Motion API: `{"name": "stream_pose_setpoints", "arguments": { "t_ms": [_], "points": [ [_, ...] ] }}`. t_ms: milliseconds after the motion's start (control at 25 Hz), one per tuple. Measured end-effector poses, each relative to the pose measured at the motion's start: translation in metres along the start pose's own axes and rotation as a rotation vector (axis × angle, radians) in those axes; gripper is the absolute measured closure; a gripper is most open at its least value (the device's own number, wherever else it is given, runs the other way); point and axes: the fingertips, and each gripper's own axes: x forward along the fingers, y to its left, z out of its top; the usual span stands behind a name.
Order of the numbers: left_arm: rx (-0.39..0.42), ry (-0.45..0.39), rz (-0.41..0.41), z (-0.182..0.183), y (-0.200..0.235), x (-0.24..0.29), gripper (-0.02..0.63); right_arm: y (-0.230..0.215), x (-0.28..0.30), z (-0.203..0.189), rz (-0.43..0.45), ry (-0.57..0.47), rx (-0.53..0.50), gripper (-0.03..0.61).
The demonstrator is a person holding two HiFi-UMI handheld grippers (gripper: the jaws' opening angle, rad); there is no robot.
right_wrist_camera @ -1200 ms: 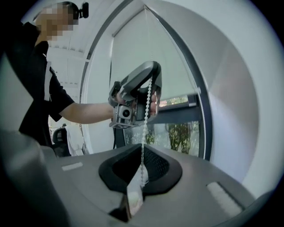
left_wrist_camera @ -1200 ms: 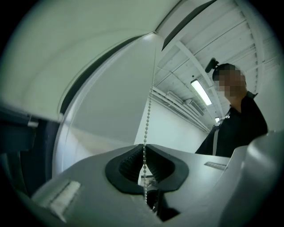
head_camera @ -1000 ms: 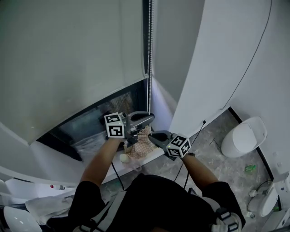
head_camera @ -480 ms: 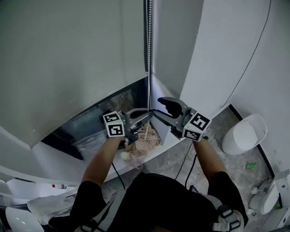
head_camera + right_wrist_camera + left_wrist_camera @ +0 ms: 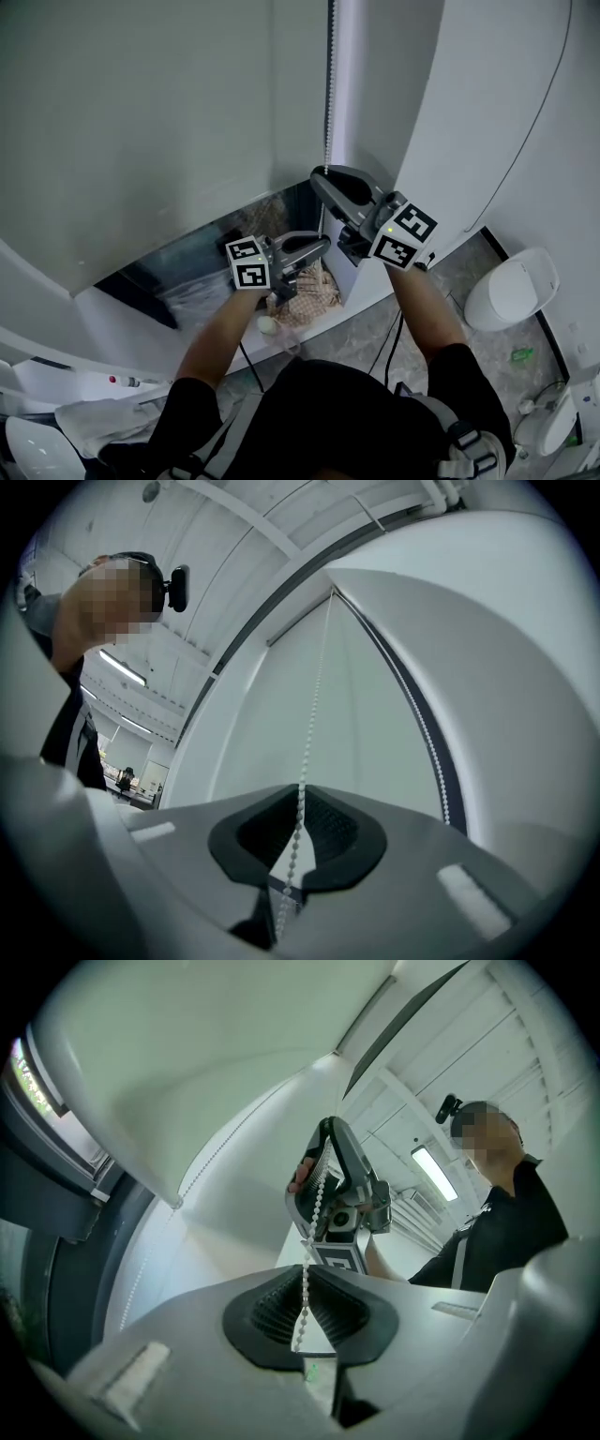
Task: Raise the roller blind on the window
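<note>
White bead chain is hanging at 12 o'clock above both grippers, just beside the roller blind, which is covering most of the window. Uppermost, the right gripper is closing its jaws on the chain, the beads running between the pads. At 6 o'clock below it, the left gripper is clamping the same chain.
</note>
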Motion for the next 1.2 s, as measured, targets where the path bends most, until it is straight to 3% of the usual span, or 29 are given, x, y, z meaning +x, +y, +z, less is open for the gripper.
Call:
{"name": "stream_pose_setpoints", "arguments": {
  "t_ms": [360,520,680,800,840,920,1040,1200],
  "points": [
    [0.01,0.035,0.015,-0.024,0.009,0.002,0.597,-0.005,-0.02,-0.016,-0.061,-0.046,0.018,0.563],
    [-0.062,0.132,0.078,-0.084,0.025,-0.009,0.597,-0.002,-0.039,-0.076,-0.073,0.036,0.099,0.563],
    [-0.168,0.261,0.149,-0.167,0.033,-0.034,0.595,0.004,-0.067,-0.161,-0.081,0.197,0.157,0.563],
    [-0.186,0.292,0.157,-0.192,0.025,-0.05,0.592,0.004,-0.081,-0.188,-0.092,0.249,0.183,0.563],
    [-0.177,0.291,0.155,-0.191,0.022,-0.053,0.585,0.004,-0.083,-0.189,-0.093,0.253,0.186,0.563],
    [-0.142,0.289,0.148,-0.181,0.018,-0.059,0.5,0.004,-0.084,-0.187,-0.089,0.264,0.169,0.563],
    [-0.074,0.246,0.154,-0.145,0.019,-0.068,0.477,0.0,-0.086,-0.186,-0.09,0.261,0.167,0.563],
    [0.008,0.12,0.182,-0.075,0.022,-0.072,0.469,-0.002,-0.087,-0.184,-0.093,0.246,0.188,0.563]
  ]
}}
